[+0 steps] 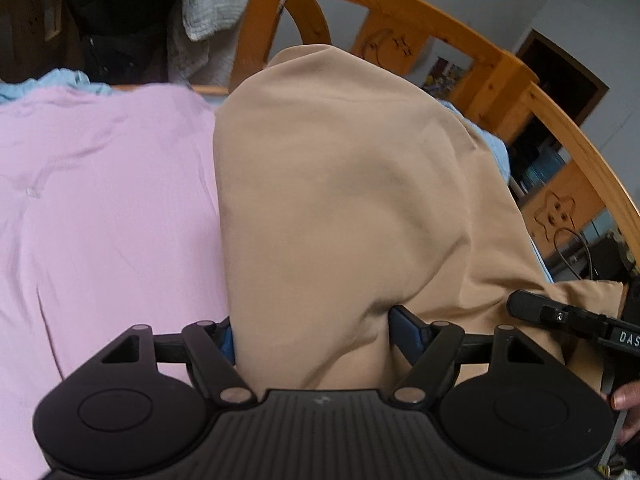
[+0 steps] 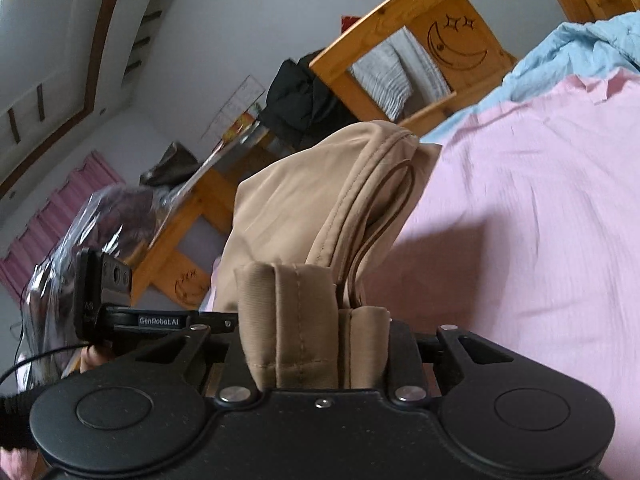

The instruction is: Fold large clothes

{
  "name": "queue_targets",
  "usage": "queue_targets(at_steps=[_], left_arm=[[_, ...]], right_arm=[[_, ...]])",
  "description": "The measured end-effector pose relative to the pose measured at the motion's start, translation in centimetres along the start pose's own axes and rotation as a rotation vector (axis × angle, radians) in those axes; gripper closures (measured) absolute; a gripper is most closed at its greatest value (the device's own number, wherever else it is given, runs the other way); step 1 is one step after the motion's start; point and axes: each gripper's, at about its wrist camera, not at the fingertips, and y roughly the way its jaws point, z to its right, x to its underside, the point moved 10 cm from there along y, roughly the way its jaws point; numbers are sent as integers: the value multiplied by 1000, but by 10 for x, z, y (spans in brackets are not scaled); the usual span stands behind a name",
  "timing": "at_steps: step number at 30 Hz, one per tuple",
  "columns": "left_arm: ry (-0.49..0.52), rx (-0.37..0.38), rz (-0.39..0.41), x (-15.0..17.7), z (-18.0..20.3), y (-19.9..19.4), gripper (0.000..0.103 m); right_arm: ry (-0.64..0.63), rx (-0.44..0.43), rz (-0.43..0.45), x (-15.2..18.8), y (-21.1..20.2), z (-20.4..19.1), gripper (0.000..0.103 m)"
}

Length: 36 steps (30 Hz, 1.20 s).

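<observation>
Two grippers hold one tan garment at this moment. Nearest the left wrist camera, the left gripper has its jaws closed on a thick gather of the cloth, which fills the gap between the blue finger pads and rises forward in a tall, draped mass. Nearest the right wrist camera, the right gripper is clamped on a stitched, doubled hem of the same garment, several layers bunched between its jaws. The grippers work close together: the right one's finger shows at the right edge of the left view.

Progress, as judged: the garment is lifted and gathered, not laid flat. At least one doubling of the cloth appears present at the hem, but no finished, squared fold lies on the bed. Remaining work is likely to lower the cloth, align edges and complete the folds.

Materials: the garment is smooth, matte woven fabric with soft, rounded creases, visible seam stitching and a thin cord loop. It hangs above a pink sheet, lightly crinkled and fine-ribbed. Farther off, a pale blue blanket lies rumpled at the sheet's edge. Beyond it stands a varnished pine bed frame, curved, knotty, with carved moon and star shapes. Dark clothing hangs over the frame.
</observation>
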Motion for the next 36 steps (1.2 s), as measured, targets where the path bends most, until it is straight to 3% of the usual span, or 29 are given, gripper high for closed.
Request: queue_targets(at_steps=[7, 11, 14, 18, 20, 23, 29, 36], left_arm=[[-47, -41, 72, -40, 4, 25, 27], [-91, -86, 57, -37, -1, 62, 26], [-120, -136, 43, -32, -12, 84, 25], [-174, -106, 54, -30, -15, 84, 22], [-158, -116, 75, -28, -16, 75, 20], [-108, -120, 134, -20, -11, 50, 15], [-44, -148, 270, 2, 3, -19, 1], [18, -191, 370, 45, 17, -100, 1]], right_arm=[[52, 52, 87, -44, 31, 12, 76], [84, 148, 94, -59, 57, 43, 75], [109, 247, 70, -56, 75, 74, 71], [100, 306, 76, -55, 75, 93, 56], [57, 335, 74, -56, 69, 94, 38], [0, 375, 71, -54, 50, 94, 25], [-173, 477, 124, -41, -1, 58, 12], [-375, 516, 234, 12, -53, -25, 1]])
